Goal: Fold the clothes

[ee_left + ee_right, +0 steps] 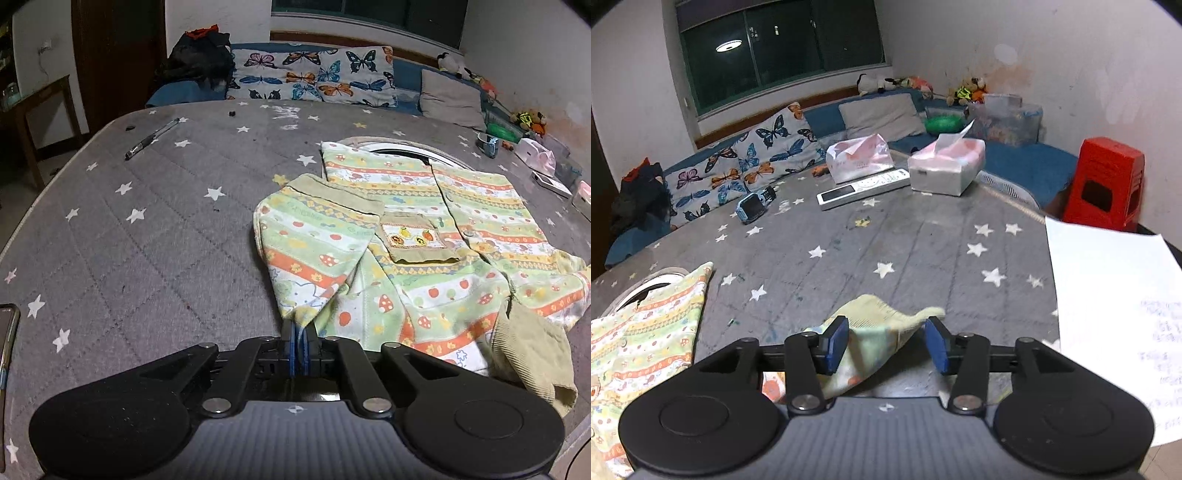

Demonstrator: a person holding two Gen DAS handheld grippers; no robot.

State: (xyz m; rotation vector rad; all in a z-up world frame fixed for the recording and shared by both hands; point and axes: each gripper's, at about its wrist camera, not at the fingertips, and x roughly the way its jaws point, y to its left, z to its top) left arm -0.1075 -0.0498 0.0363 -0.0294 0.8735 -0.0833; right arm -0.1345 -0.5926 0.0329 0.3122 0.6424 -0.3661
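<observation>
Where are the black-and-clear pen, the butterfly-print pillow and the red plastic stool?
Black-and-clear pen (151, 139): left wrist view, mid-barrel.
Butterfly-print pillow (314, 75): left wrist view, centre of cover.
Red plastic stool (1106, 181): right wrist view, front face.

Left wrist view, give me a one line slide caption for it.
Left gripper shut on the folded-in sleeve of a striped fruit-print child's top spread on the star-patterned grey bed cover.

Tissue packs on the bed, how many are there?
2, side by side in the right wrist view: one pink tissue pack behind the white remote, another at its right end.
</observation>
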